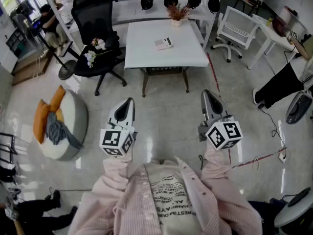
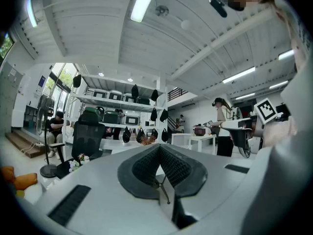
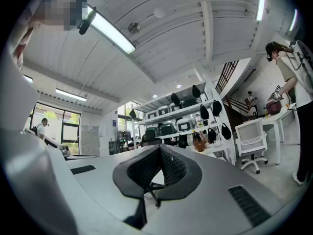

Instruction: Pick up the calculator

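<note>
The calculator [image 1: 164,43] lies flat on the white table [image 1: 146,53], far ahead of me, a pale pinkish slab with dark keys. My left gripper [image 1: 128,103] and right gripper [image 1: 209,95] hang level over the floor, well short of the table, each with nothing in it. In the left gripper view the left gripper's [image 2: 159,148] ribbed pads meet at the tip; it is shut. The right gripper [image 3: 160,148] in its own view shows the same closed jaws. Neither gripper view shows the calculator.
A small plant pot [image 1: 176,14] stands at the table's far edge. A black office chair [image 1: 98,38] with flowers on its seat is left of the table, a white chair [image 1: 237,27] right. A round pouf [image 1: 63,124] with orange cushions sits at left. Cables [image 1: 254,160] trail at right.
</note>
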`<state>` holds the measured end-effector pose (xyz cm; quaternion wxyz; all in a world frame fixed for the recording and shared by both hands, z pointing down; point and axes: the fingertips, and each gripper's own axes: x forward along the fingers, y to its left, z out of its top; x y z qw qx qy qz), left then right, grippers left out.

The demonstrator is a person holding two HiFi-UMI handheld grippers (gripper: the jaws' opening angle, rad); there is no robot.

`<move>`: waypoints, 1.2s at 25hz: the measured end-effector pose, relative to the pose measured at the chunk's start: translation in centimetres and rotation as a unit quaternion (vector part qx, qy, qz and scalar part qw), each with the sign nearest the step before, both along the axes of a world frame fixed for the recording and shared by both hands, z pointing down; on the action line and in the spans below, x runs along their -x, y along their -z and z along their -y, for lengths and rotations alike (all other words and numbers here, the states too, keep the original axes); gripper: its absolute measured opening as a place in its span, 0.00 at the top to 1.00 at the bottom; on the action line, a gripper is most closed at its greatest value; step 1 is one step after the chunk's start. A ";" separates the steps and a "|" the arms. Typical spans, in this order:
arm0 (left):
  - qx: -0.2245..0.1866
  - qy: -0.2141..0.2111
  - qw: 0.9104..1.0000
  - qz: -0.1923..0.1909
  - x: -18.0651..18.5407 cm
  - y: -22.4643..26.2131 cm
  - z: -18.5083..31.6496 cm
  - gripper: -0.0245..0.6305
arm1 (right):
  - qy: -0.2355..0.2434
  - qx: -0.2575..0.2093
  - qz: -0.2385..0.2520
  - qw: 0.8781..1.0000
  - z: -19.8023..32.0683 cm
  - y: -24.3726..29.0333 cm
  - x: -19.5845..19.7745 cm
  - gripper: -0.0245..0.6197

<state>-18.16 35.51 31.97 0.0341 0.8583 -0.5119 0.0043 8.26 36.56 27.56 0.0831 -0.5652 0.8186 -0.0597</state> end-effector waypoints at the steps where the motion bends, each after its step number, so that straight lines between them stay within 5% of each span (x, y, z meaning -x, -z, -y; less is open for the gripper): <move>1: 0.002 0.002 1.000 0.000 0.1 -0.1 0.1 0.96 | -0.001 0.002 -0.002 1.000 0.2 -0.1 0.0 0.96; 10: 0.015 0.015 1.000 -0.003 0.0 -1.2 1.4 0.96 | 0.012 0.020 -0.007 1.000 2.2 -1.8 -0.5 0.95; 20: 0.032 0.019 0.999 -0.002 -2.2 -2.9 1.6 0.96 | 0.019 0.034 0.014 0.999 3.6 -3.4 -2.5 0.73; 30: 0.054 0.028 0.998 -0.005 -2.1 -4.7 1.0 0.96 | 0.033 0.041 0.020 0.998 3.8 -4.8 -1.9 0.68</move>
